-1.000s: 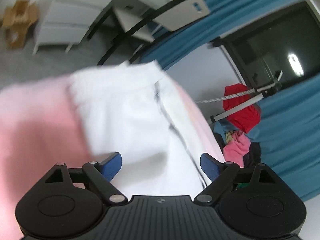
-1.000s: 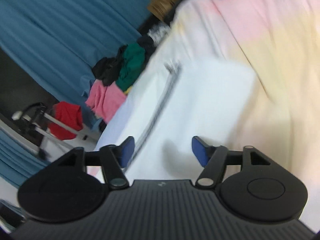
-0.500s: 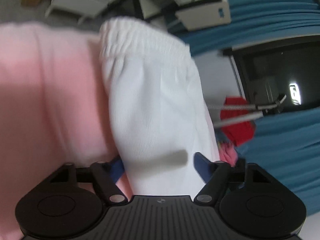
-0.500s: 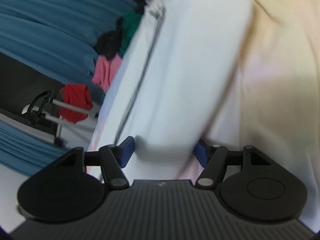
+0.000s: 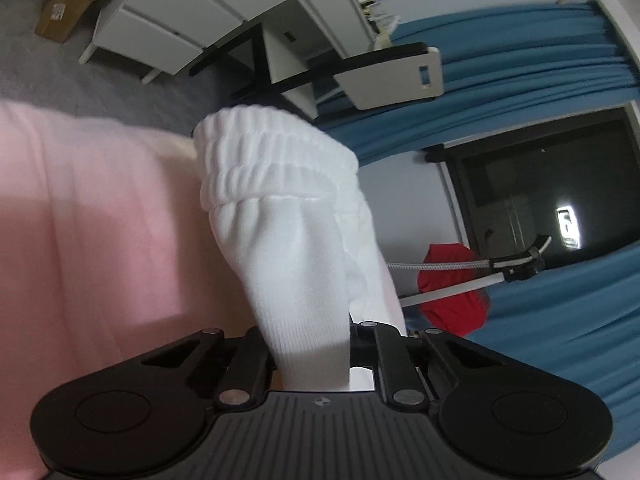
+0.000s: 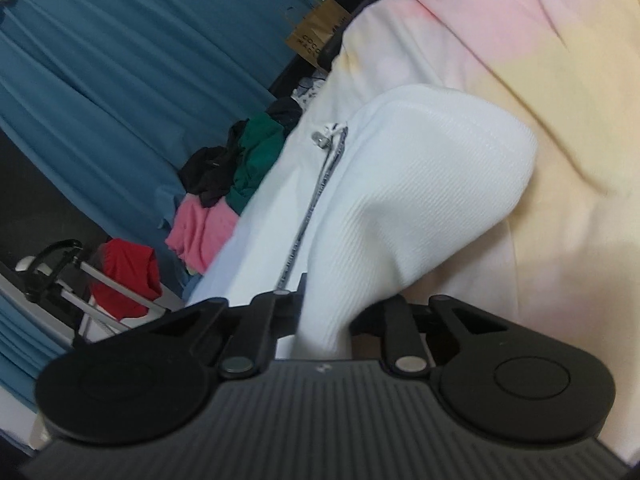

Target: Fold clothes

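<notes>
white knit cloth of the garment [image 5: 296, 248], lifted above the pastel bedsheet [image 6: 560, 80], is pinched by the left gripper [image 5: 310, 354] and right gripper [image 6: 324, 320], so the bunched fabric could be dropped if either thin pinch slips.

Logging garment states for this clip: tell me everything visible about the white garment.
The white garment is soft ribbed knit with a gathered elastic band and a dark cord tipped in metal. It rises bunched off the pastel bedding, pinched at separate spots by the left gripper and right gripper, both shut on it.
</notes>
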A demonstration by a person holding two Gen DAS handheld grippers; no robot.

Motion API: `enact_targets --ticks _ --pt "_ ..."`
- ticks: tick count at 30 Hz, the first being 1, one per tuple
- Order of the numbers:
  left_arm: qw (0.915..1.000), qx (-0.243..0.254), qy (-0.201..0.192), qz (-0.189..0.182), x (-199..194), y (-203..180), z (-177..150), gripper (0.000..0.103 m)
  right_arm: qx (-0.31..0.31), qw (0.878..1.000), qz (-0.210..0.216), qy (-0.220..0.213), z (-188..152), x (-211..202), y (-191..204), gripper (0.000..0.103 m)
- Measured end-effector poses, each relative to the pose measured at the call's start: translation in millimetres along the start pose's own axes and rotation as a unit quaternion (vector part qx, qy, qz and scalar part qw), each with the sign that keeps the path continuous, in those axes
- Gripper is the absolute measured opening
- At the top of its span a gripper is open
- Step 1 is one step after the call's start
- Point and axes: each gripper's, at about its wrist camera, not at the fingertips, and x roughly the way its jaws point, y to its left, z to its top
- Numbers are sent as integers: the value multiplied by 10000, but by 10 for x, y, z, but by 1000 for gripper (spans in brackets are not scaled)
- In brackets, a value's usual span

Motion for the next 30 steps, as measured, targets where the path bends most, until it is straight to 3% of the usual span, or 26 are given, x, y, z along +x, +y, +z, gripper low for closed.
enact_targets --ticks 7,19,24,30 --pt "9998 171 -24 -37 -341 -177 52 13 -210 9989 148 397 128 -517 -113 17" --pt "9925 -1159 268 271 -1021 365 237 13 593 9941 207 878 203 -1382 -427 17" --pt "9871 -1509 364 394 -1130 549 291 14 867 9891 31 1194 151 -1438 -674 17" --pt "9906 -1183 396 556 -1096 557 299 17 1164 9799 -39 1619 95 -1401 -898 21"
